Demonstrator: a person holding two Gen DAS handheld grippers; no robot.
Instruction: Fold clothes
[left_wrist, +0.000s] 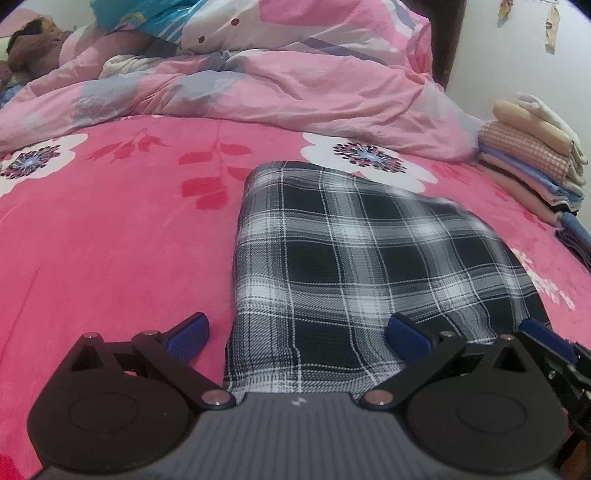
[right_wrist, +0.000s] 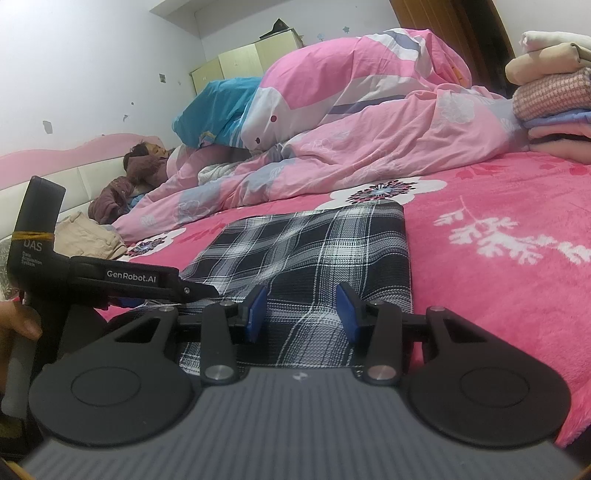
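While the plaid garment (left_wrist: 351, 266) lay folded into a flat rectangle on the pink blanket (left_wrist: 110, 240), near the front edge of the bed, both grippers were held low at its near hem. The left gripper (left_wrist: 297, 334) was seen wide open, one pad (left_wrist: 190, 334) out on the bare blanket and the other pad (left_wrist: 406, 334) over the cloth, so the garment's left edge sat between the jaws with nothing pinched. The right gripper (right_wrist: 301, 314) was seen part open above the near hem, its pads (right_wrist: 256, 314) apart and no cloth visibly clamped; contact with the fabric could not be told. The step in hand was judged to be a further fold, or a lift toward the stack (left_wrist: 535, 162) of folded clothes at the far right. For a clean result, each near corner should be taken through all layers, not the top one alone, and both jaws closed before any lift. The two corners should then be raised together and kept level, so the plaid lines stay square and no layer slides. A loose duvet (left_wrist: 258, 81) was heaped beyond the garment, well apart from it, so room for a forward fold was judged sufficient. A hand (right_wrist: 14, 325) was seen at the left handle in the right view.
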